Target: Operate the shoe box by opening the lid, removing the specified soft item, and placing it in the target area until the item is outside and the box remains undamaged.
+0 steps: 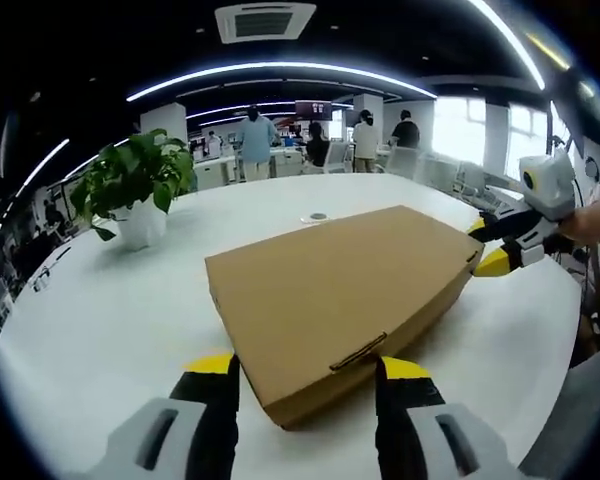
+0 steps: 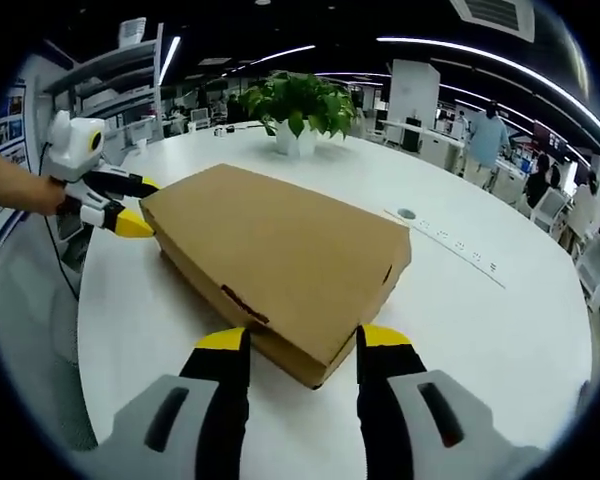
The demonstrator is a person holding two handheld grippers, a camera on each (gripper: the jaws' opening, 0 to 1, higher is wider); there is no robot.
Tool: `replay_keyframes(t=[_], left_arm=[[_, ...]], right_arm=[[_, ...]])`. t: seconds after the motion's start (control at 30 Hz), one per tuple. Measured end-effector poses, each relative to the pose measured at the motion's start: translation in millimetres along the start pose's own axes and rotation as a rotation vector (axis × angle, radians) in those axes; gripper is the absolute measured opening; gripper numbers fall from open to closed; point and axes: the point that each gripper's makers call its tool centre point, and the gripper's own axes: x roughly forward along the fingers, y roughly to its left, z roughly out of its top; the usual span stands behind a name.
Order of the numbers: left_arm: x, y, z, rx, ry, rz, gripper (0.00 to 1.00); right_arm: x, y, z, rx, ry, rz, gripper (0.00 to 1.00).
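Yellow-tipped jaws of the left gripper [image 1: 305, 372] stand apart at lower centre, straddling a corner of the closed cardboard shoe box [image 1: 345, 290]; the right gripper [image 2: 298, 345] likewise gapes around the opposite corner. Box lies mid-frame on the white table [image 1: 110, 320]. Beyond, upper left, a potted plant [image 1: 135, 190].
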Motion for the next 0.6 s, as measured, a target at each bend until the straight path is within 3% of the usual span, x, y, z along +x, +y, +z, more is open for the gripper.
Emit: replay_keyframes(t=[0.6], left_arm=[[-18, 8.3, -11.9, 0.048, 0.042, -0.081, 0.54]], right_arm=[[-15, 36, -8.4, 0.051, 0.012, -0.041, 0.37]])
